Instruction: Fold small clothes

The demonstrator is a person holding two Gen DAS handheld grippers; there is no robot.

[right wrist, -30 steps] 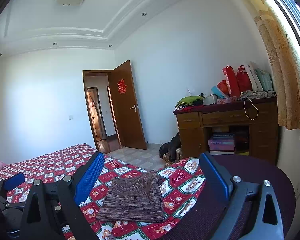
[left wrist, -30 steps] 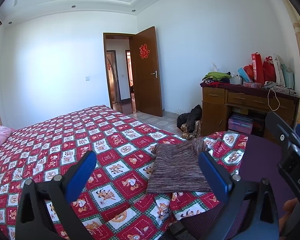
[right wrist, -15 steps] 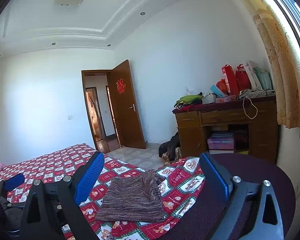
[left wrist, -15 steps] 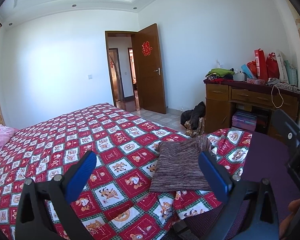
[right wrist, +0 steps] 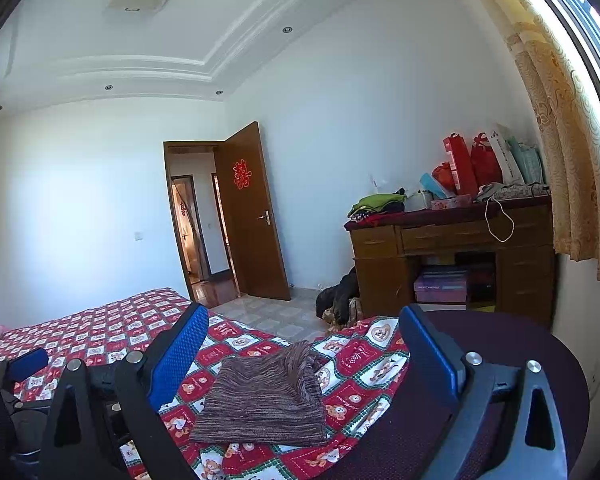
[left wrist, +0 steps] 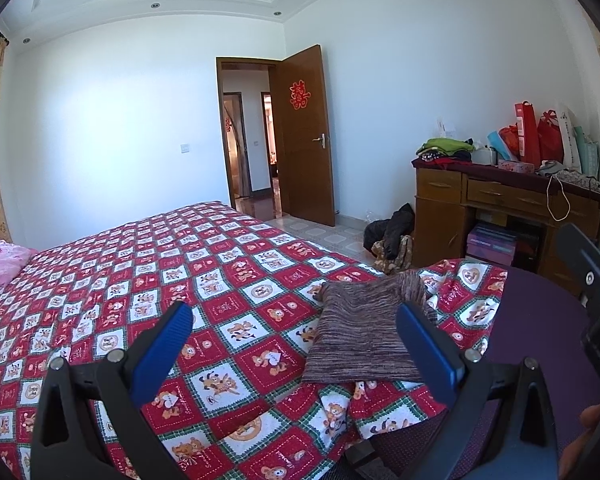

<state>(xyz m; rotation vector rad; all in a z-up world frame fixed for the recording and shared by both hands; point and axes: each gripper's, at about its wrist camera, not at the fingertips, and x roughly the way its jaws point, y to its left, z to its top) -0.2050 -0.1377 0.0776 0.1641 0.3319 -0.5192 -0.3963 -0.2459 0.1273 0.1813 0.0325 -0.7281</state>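
A folded brown striped knit garment (left wrist: 362, 334) lies flat on the red checkered bedspread (left wrist: 180, 280) near the bed's right corner; it also shows in the right wrist view (right wrist: 264, 396). My left gripper (left wrist: 296, 344) is open and empty, raised above the bed to the left of the garment. My right gripper (right wrist: 304, 344) is open and empty, held above the garment. The right gripper's body (left wrist: 596, 300) shows at the right edge of the left wrist view.
A dark purple round surface (right wrist: 492, 344) sits by the bed corner. A wooden desk (left wrist: 500, 208) piled with clothes and bags stands by the right wall. Dark bags (left wrist: 392, 236) lie on the floor. An open door (left wrist: 304, 140) is behind. A pink pillow (left wrist: 0, 264) lies far left.
Both grippers have lifted and tilted slightly upward, so the garment sits lower in both views. The garment has not moved. Both stay open.
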